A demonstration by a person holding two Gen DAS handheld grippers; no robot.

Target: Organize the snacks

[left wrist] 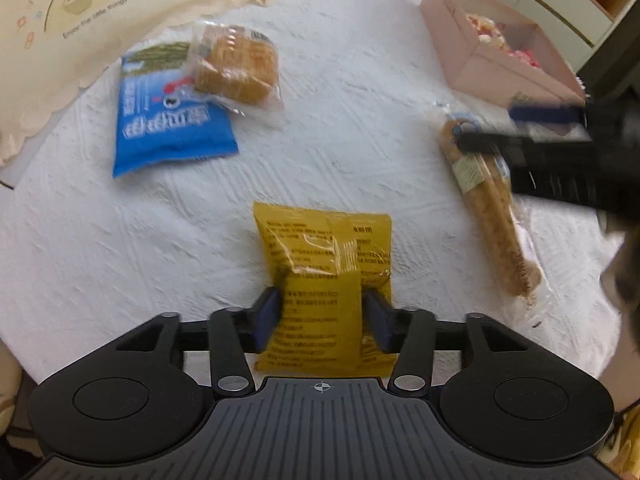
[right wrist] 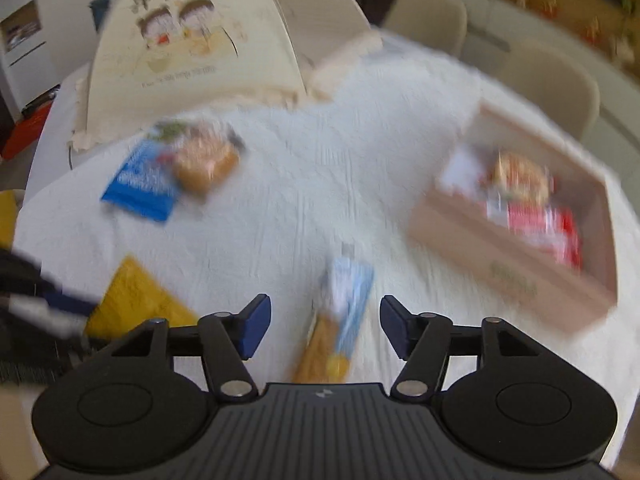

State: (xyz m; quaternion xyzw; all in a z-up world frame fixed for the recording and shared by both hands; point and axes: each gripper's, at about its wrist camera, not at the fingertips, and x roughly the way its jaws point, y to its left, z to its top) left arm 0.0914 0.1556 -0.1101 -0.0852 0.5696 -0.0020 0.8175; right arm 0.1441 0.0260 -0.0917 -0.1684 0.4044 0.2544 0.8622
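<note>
My left gripper (left wrist: pixel 322 314) is shut on a yellow snack packet (left wrist: pixel 324 264), pinching its near half above the white tablecloth. My right gripper (right wrist: pixel 325 326) is open, its blue pads either side of a long clear-wrapped bread stick (right wrist: pixel 332 336) without touching it. That stick (left wrist: pixel 486 204) shows at the right of the left wrist view, with the right gripper (left wrist: pixel 500 128) over its far end. A pink cardboard box (right wrist: pixel 500 248) at the right holds several red and white snack packs. A blue packet (left wrist: pixel 168 128) and a wrapped cake (left wrist: pixel 236 66) lie at the far left.
A cream cartoon-printed food cover (right wrist: pixel 192 40) stands at the back left of the white-clothed table (left wrist: pixel 352 128). Beige chairs (right wrist: pixel 432 20) stand beyond the far edge. The right wrist view is motion-blurred.
</note>
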